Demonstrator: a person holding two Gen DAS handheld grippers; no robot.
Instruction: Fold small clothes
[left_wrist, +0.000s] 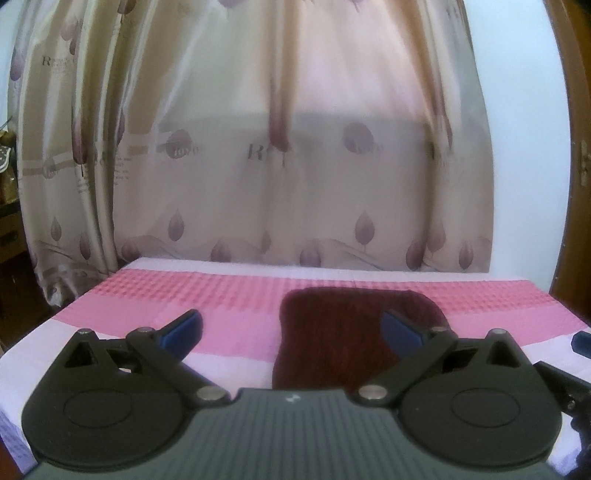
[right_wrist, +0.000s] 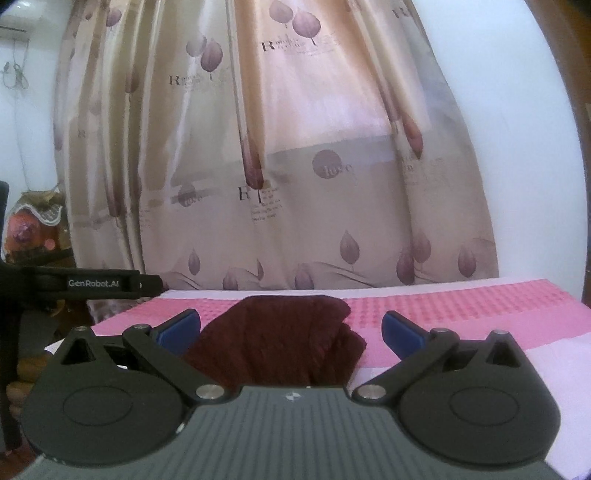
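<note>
Left wrist view shows the left gripper (left_wrist: 291, 328) spread apart, holding nothing; the maroon knitted garment (left_wrist: 351, 339) lies compact on the pink bedspread (left_wrist: 229, 295), so it may be already folded or awaiting folding. Right gripper (right_wrist: 291, 328) is spread too; free bedspread lies on both sides.

Both wrist cams sit low over the near edge of the bed (left_wrist: 229, 325), looking level across it toward the curtain (left_wrist: 258, 166) at the far edge. Left wrist view: own fingers (left_wrist: 400, 330) frame the shot, dark red cloth (left_wrist: 332, 343) right of centre; the other gripper (left_wrist: 565, 373) clips in at the right border. Right wrist view: cloth (right_wrist: 280, 339) dead ahead and close, left unit (right_wrist: 92, 283) at the left border. Shared: cloth, pink cover, curtain, white wall (right_wrist: 535, 166).
</note>
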